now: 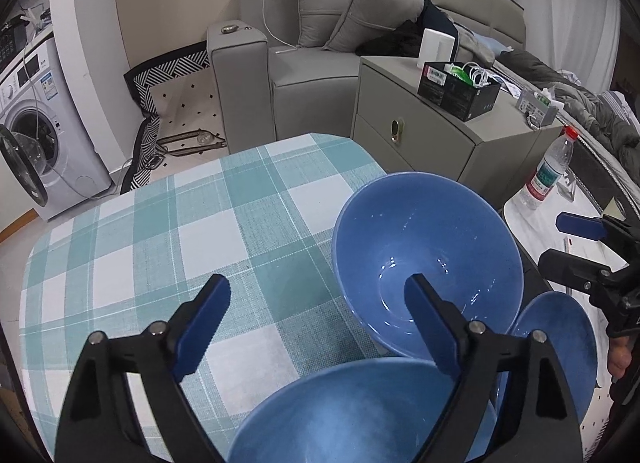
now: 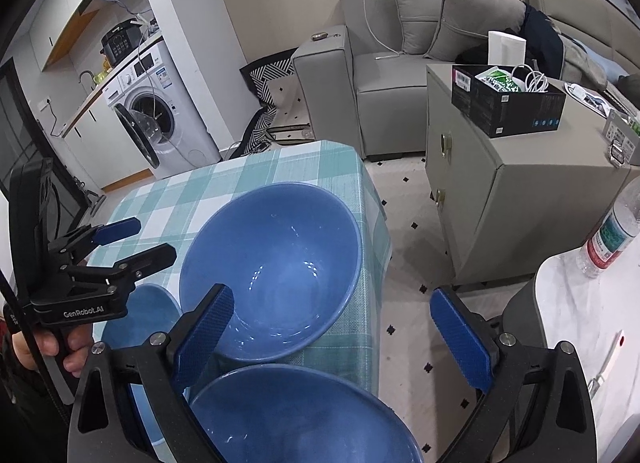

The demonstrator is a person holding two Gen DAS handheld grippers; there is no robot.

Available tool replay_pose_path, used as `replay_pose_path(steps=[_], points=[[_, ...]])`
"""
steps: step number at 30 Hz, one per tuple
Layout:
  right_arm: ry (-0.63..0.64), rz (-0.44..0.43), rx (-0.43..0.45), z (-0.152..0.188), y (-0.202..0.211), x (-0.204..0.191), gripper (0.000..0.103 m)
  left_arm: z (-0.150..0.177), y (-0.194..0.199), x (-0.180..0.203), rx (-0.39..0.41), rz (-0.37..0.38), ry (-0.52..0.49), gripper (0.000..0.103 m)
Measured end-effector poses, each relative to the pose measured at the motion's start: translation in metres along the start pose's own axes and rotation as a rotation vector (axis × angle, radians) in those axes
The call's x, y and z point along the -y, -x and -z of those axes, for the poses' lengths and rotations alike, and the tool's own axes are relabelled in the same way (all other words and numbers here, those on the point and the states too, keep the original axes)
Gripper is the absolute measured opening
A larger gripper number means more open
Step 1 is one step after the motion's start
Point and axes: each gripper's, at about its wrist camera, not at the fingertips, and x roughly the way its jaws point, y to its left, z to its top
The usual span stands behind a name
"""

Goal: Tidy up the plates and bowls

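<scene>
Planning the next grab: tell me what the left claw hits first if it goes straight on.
Probably the checked tablecloth, just left of the large blue bowl; the left claw stands open and empty, though depth is unclear.

"GenRobot.AI" on left tongs [image 2: 136, 241]

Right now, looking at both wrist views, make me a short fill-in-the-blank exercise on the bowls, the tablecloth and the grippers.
1. The glossy ceramic bowls on the table are all coloured ____.
2. The checked tablecloth is white and ____.
3. Both the left gripper and the right gripper have their jaws ____, with nothing pinched.
4. The clear plastic water bottle has a ____ cap.

Missing words: blue; teal green; open; red
</scene>
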Motion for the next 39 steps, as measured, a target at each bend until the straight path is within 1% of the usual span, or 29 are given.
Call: replay_pose_path(steps=[2, 5, 6, 10, 11, 12, 16, 17, 18, 19, 21, 23, 28, 29, 33, 35, 38, 39], points=[[0.004, -0.002, -0.012, -0.001, -0.006, -0.001, 0.094, 0.000, -0.004, 0.001, -0.008, 0.000, -0.008, 0.088], [0.007, -0.006, -0.030, 0.000, -0.013, 0.000, 0.085, 0.000, -0.012, 0.002, -0.030, 0.007, -0.007, 0.080], [0.005, -0.009, -0.035, 0.000, -0.015, 0.000, 0.084, 0.001, -0.014, 0.002, -0.038, 0.011, -0.004, 0.078], [0.010, -0.011, -0.048, 0.002, -0.019, 0.000, 0.079, 0.001, -0.019, 0.003, -0.048, 0.017, -0.004, 0.077], [0.013, -0.011, -0.054, 0.001, -0.021, 0.000, 0.078, 0.001, -0.021, 0.003, -0.051, 0.017, -0.004, 0.075], [0.013, -0.010, -0.058, 0.001, -0.022, 0.000, 0.077, 0.001, -0.022, 0.003, -0.056, 0.020, -0.003, 0.069], [0.020, -0.010, -0.079, 0.002, -0.031, -0.001, 0.069, 0.001, -0.031, 0.002, -0.080, 0.038, 0.004, 0.059], [0.022, -0.010, -0.084, 0.002, -0.033, -0.001, 0.068, 0.001, -0.032, 0.001, -0.083, 0.043, 0.005, 0.053], [0.023, -0.011, -0.088, 0.003, -0.035, -0.002, 0.065, 0.001, -0.034, 0.001, -0.091, 0.047, 0.007, 0.050], [0.025, -0.014, -0.093, 0.003, -0.037, -0.002, 0.062, 0.002, -0.036, 0.000, -0.098, 0.049, 0.010, 0.050], [0.026, -0.013, -0.099, 0.003, -0.040, -0.003, 0.061, 0.003, -0.040, 0.000, -0.111, 0.048, 0.011, 0.046], [0.026, -0.020, -0.103, 0.003, -0.042, -0.004, 0.057, 0.004, -0.043, 0.000, -0.119, 0.055, 0.010, 0.044], [0.031, -0.014, -0.118, 0.004, -0.049, -0.006, 0.043, 0.004, -0.045, 0.000, -0.126, 0.076, 0.008, 0.038], [0.032, -0.016, -0.118, 0.005, -0.049, -0.006, 0.039, 0.004, -0.045, 0.001, -0.126, 0.079, 0.005, 0.036], [0.037, -0.003, -0.116, 0.005, -0.050, -0.005, 0.032, 0.003, -0.047, 0.002, -0.130, 0.093, 0.004, 0.027], [0.038, 0.000, -0.113, 0.005, -0.049, -0.005, 0.025, 0.003, -0.048, 0.003, -0.134, 0.100, 0.001, 0.023], [0.036, 0.002, -0.110, 0.006, -0.048, -0.003, 0.022, 0.003, -0.048, 0.004, -0.134, 0.118, 0.005, 0.016], [0.036, 0.002, -0.111, 0.006, -0.048, -0.002, 0.021, 0.003, -0.049, 0.005, -0.137, 0.122, 0.004, 0.016]])
